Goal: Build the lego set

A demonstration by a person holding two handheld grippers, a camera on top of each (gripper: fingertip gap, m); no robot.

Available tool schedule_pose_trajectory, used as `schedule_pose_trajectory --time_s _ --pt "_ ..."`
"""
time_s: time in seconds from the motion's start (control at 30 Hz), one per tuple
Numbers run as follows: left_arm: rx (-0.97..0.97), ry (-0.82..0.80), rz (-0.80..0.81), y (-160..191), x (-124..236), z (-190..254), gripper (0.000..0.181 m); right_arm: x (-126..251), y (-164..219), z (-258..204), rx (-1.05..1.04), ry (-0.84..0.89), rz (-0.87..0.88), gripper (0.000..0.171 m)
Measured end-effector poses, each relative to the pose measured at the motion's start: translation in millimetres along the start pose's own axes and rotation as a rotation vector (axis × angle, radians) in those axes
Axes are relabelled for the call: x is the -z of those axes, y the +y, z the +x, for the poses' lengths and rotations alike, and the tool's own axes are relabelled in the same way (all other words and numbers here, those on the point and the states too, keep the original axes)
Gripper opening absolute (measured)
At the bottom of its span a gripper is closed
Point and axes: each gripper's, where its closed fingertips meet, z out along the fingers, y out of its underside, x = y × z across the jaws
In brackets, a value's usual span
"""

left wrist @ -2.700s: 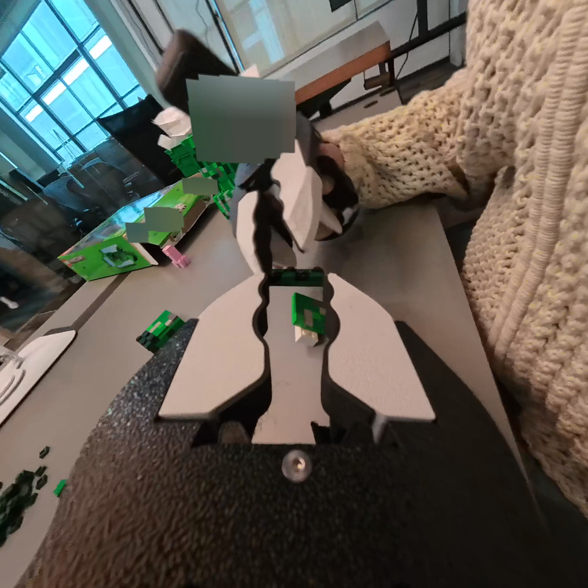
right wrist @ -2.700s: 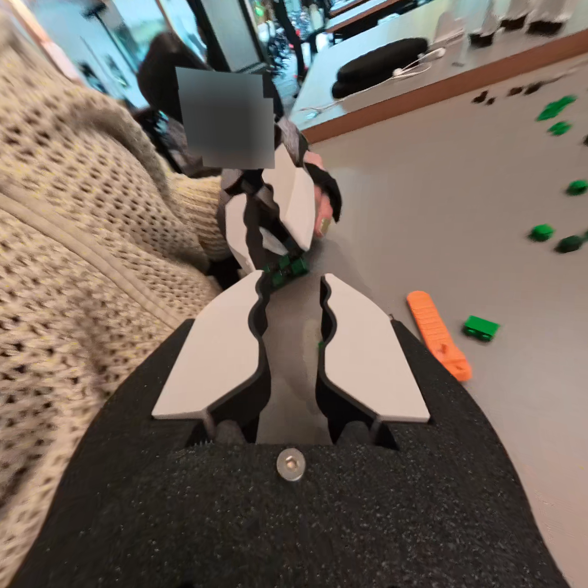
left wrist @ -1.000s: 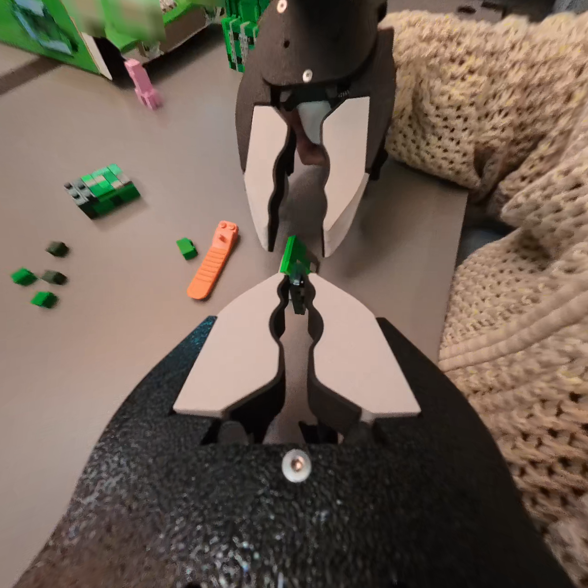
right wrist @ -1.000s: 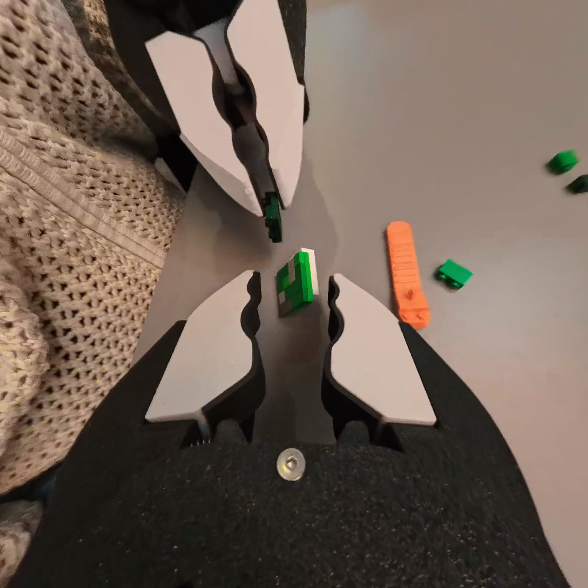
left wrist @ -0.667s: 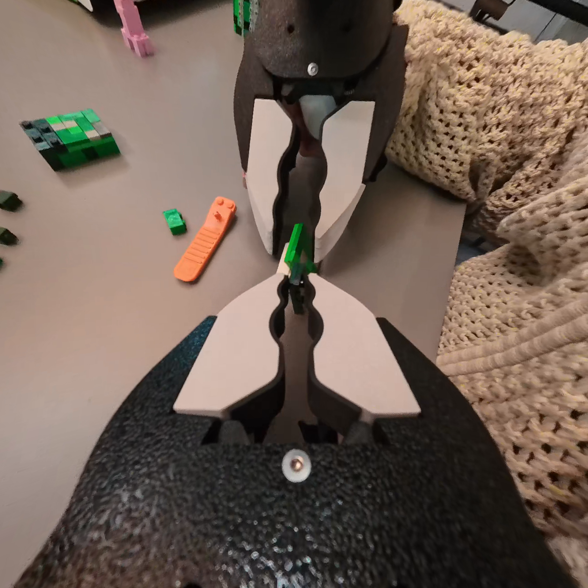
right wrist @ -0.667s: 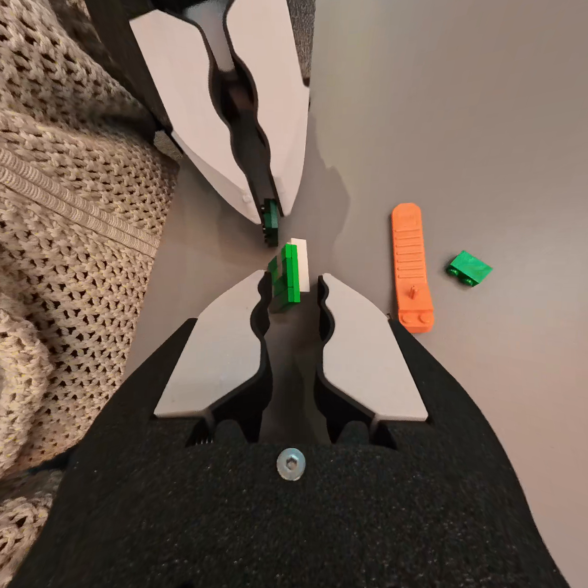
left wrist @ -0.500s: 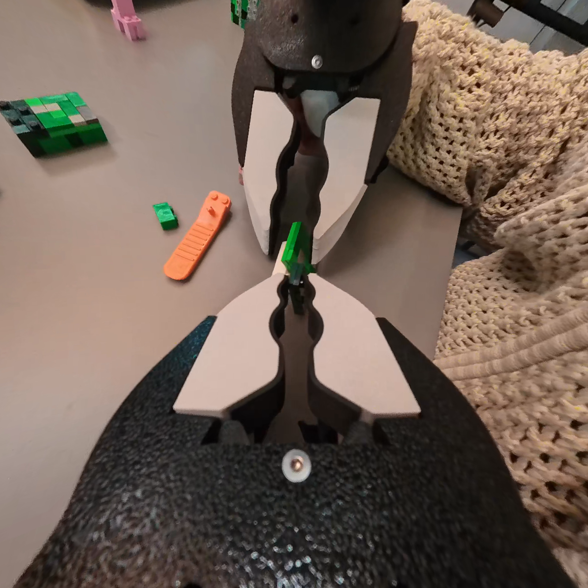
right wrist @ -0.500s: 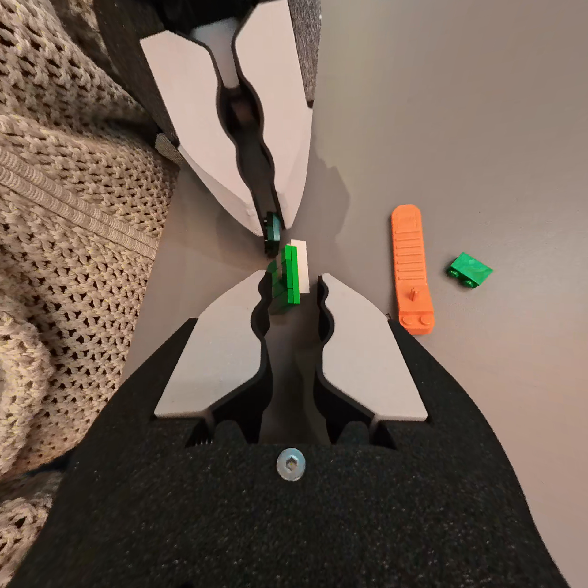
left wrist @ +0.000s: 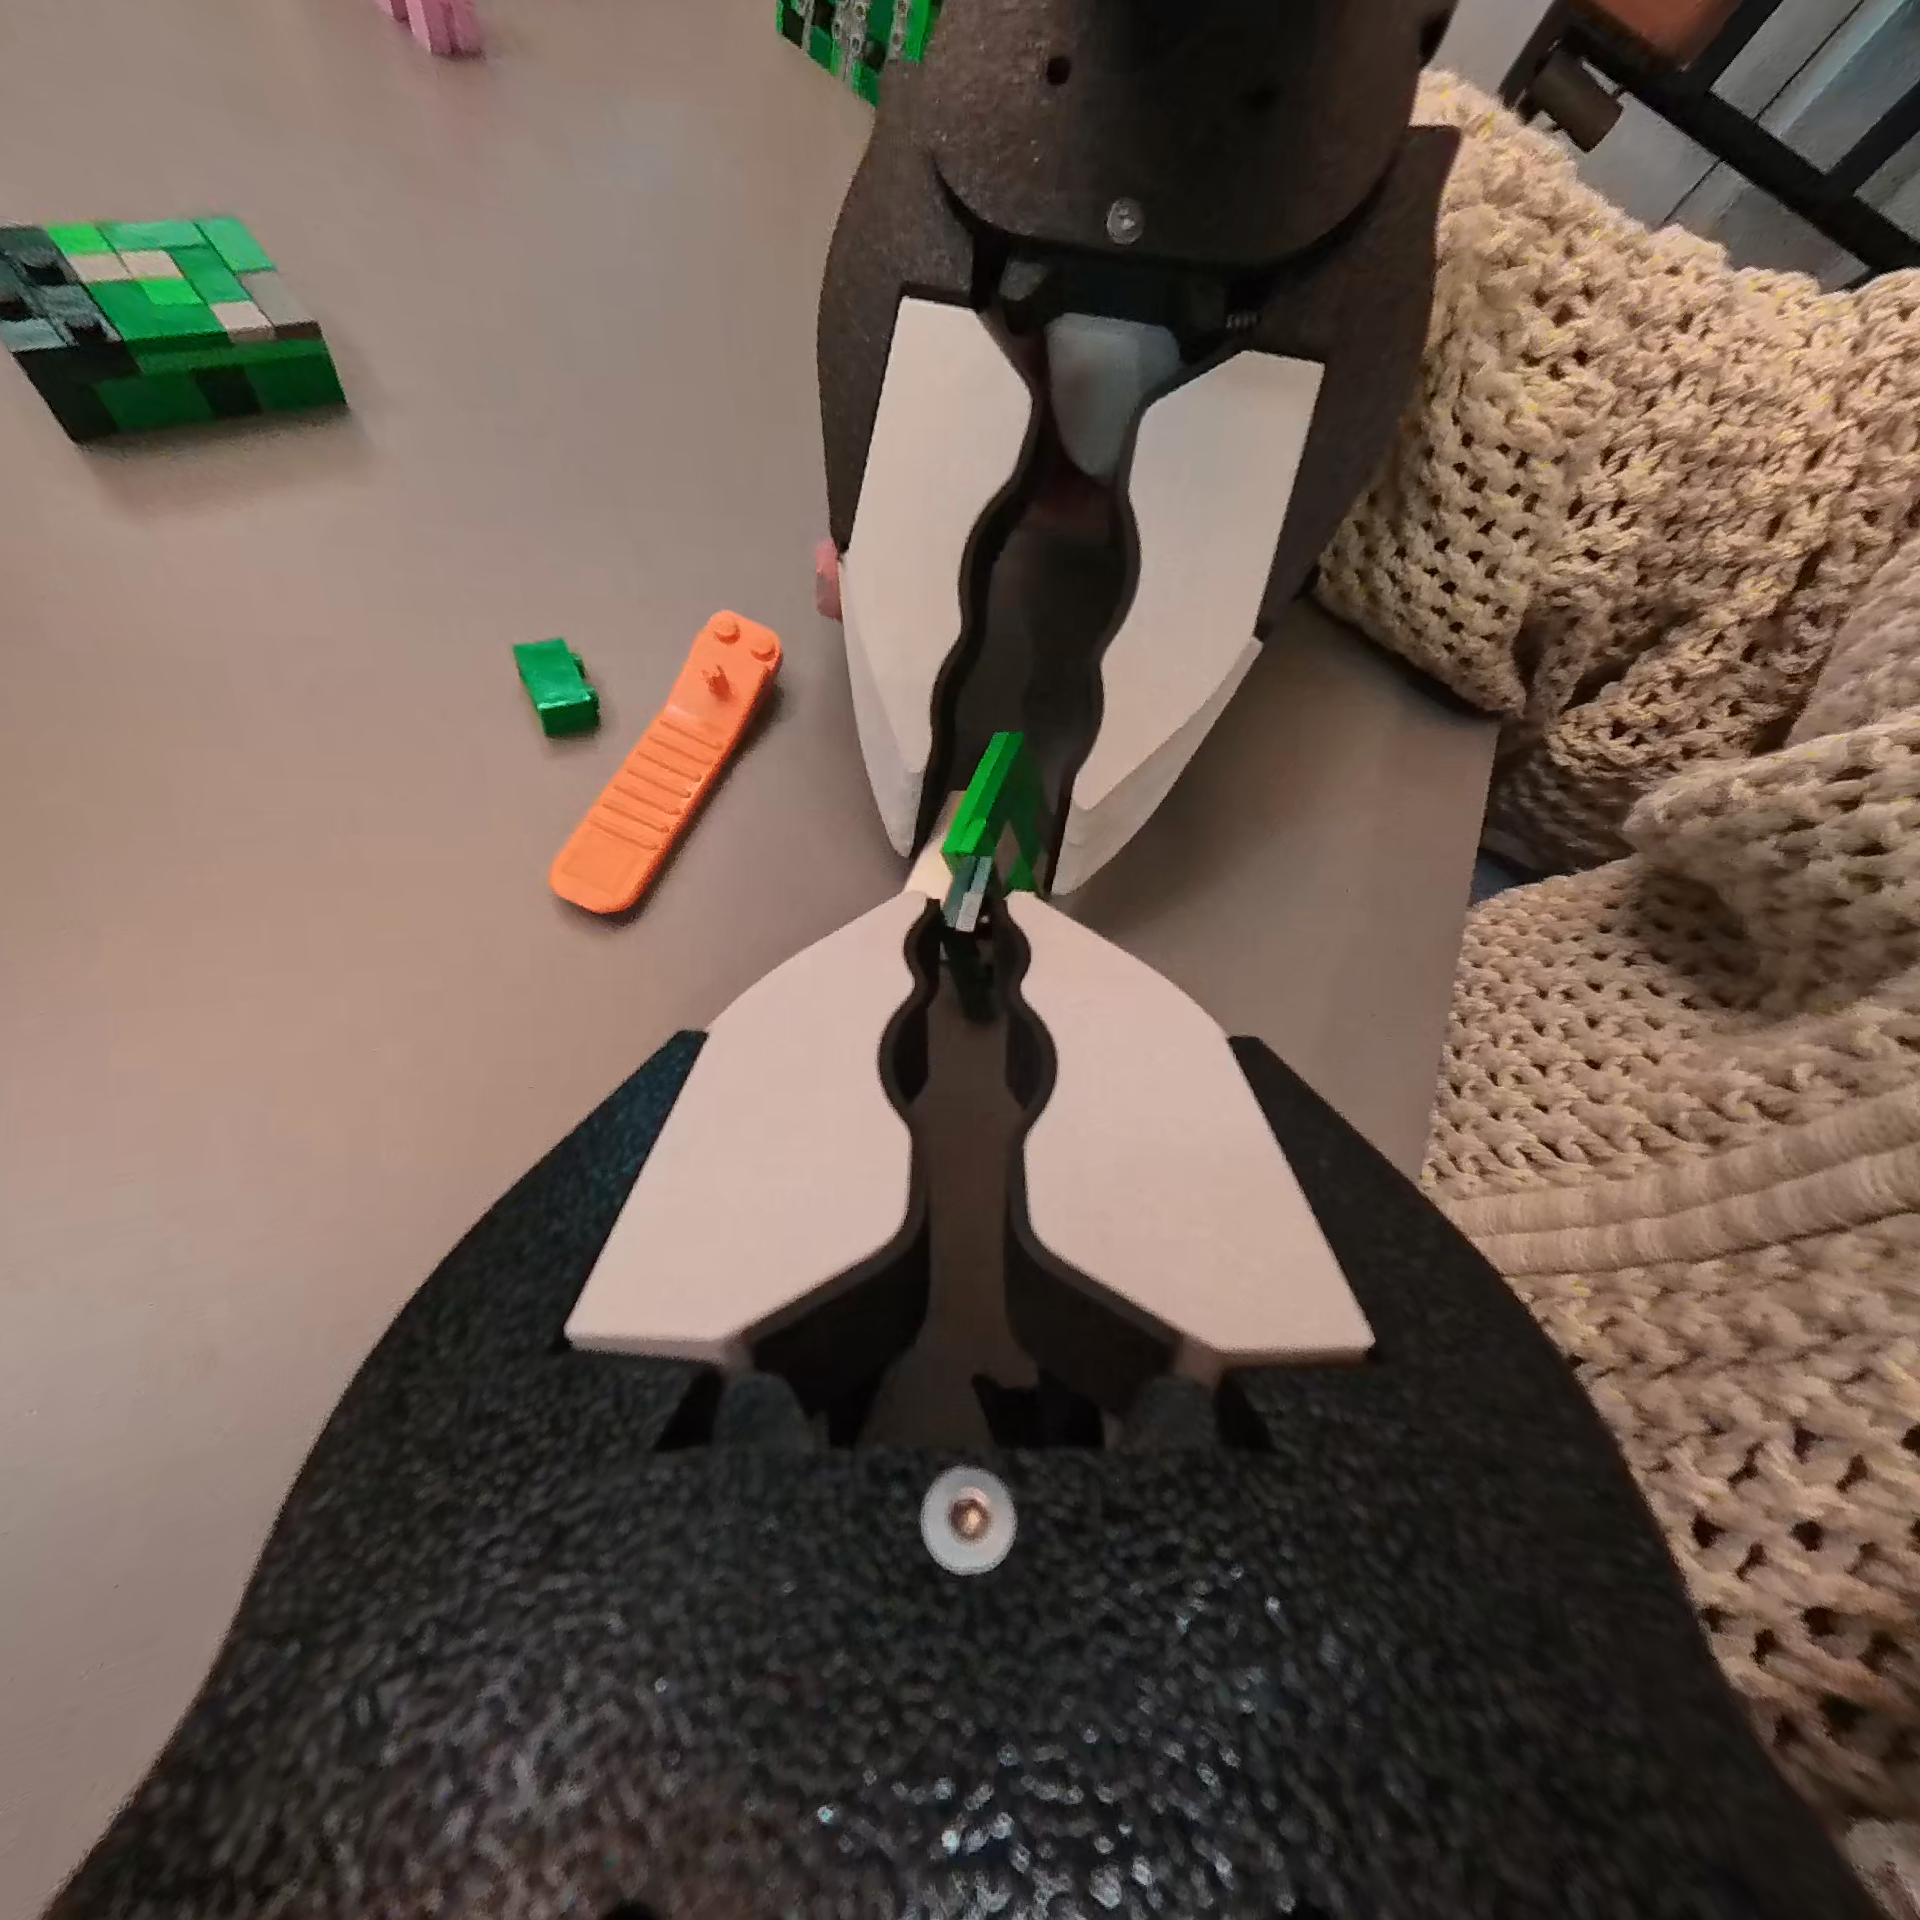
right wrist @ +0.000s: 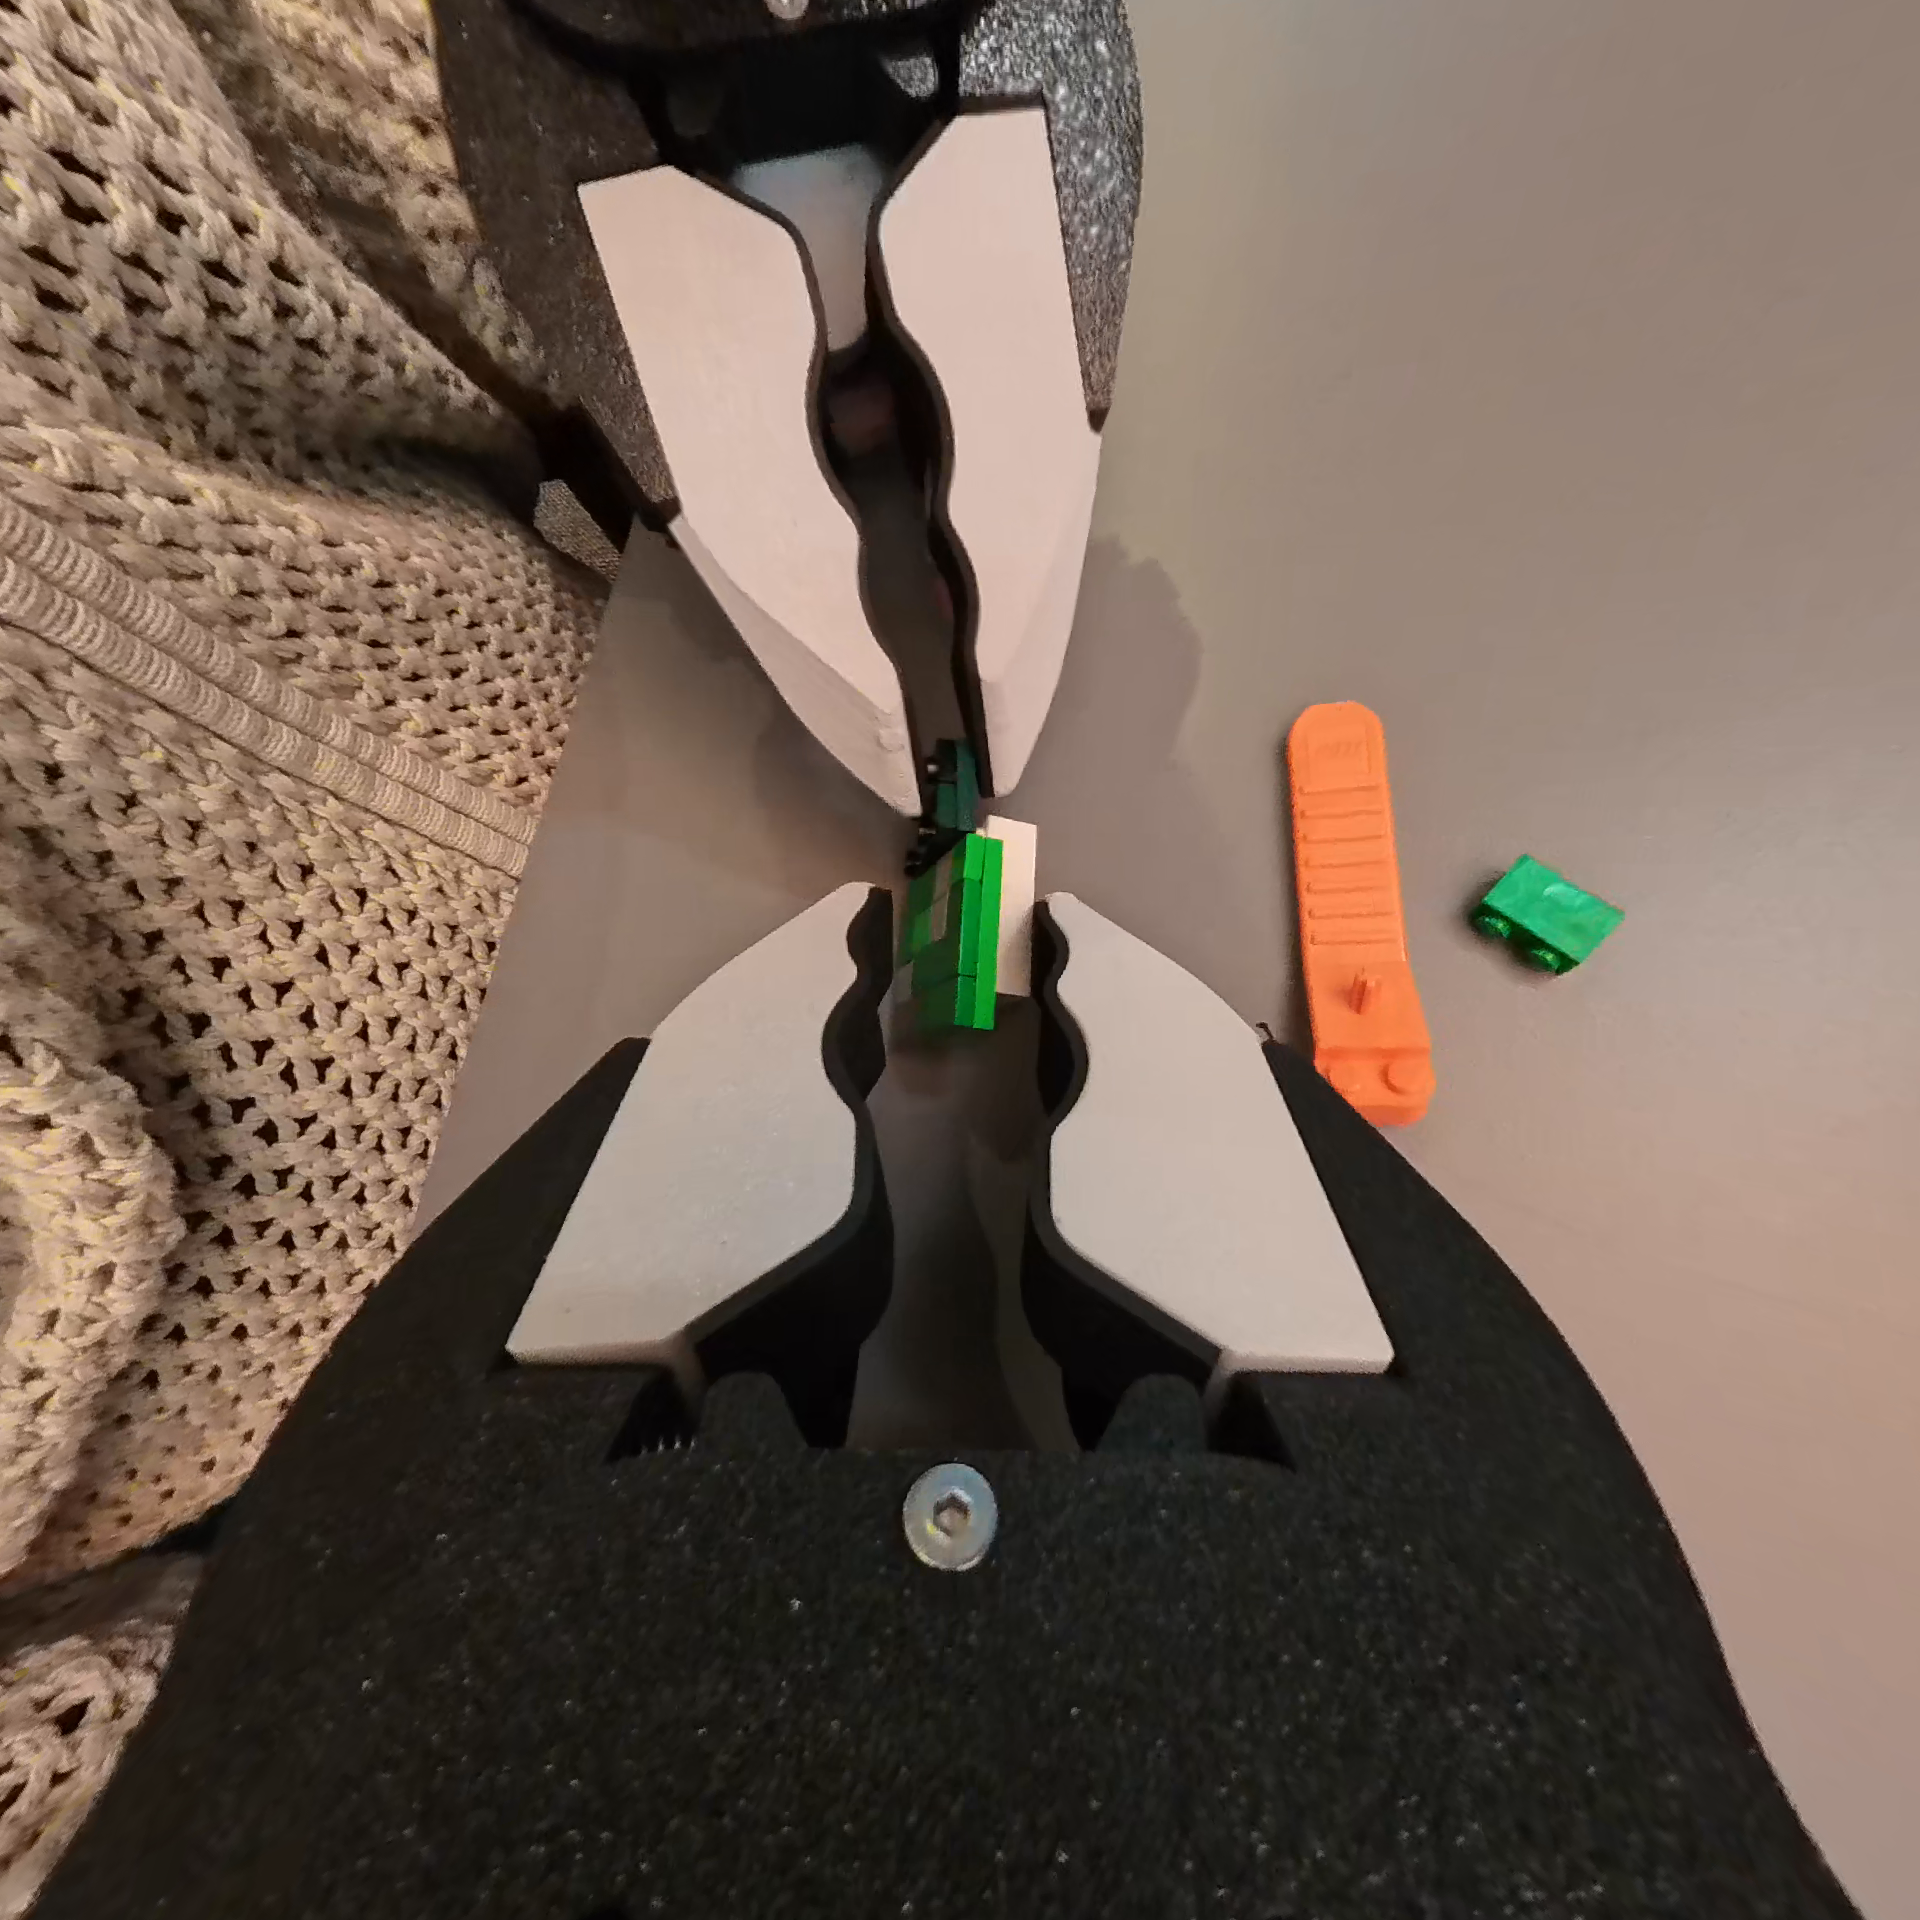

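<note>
1. The left gripper is clenched on a small dark green piece, pinched at the very tips. The right gripper faces it nose to nose, its jaws set loosely either side of a small green-and-white stack standing on edge on the table; whether they press it I cannot tell.
2. Progress, as I judge it: the dark piece touches the stack's near end but does not look seated, so this join is unfinished (and much of the set with it).
3. Done so far: one flat green mosaic panel far left of the left gripper, and one taller green build beyond it, mostly cut off.
4. Counted, largest first: one panel, one orange brick separator just right of the right gripper, one stack, one loose green brick beyond the separator, one held piece.
</note>
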Motion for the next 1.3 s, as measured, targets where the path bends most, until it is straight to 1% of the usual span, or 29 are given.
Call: schedule_pose_trajectory --time_s 0.4,1.0,1.07,1.13,1.3 --pt "0.004 0.018 -0.012 -0.6 -1.3 -2.4 0.010 -2.6 -8.4 2.2 -0.080 -0.008 0.042 0.020" --pt "-0.029 0.017 -0.012 -0.3 -1.4 -2.4 0.010 -4.6 -7.7 1.5 -0.085 0.027 0.044 0.019" --pt "-0.041 0.022 -0.013 -0.4 -1.6 -1.7 0.010 -4.3 -8.1 -0.1 -0.088 0.011 0.048 0.022" --pt "-0.055 0.023 -0.014 -0.6 -2.0 -1.6 0.010 -3.6 -8.3 -2.8 -0.100 -0.009 0.050 0.031" --pt "-0.054 0.027 -0.015 -0.8 -2.8 -2.4 0.010 -3.9 -2.7 -0.7 -0.090 0.049 -0.001 0.041"
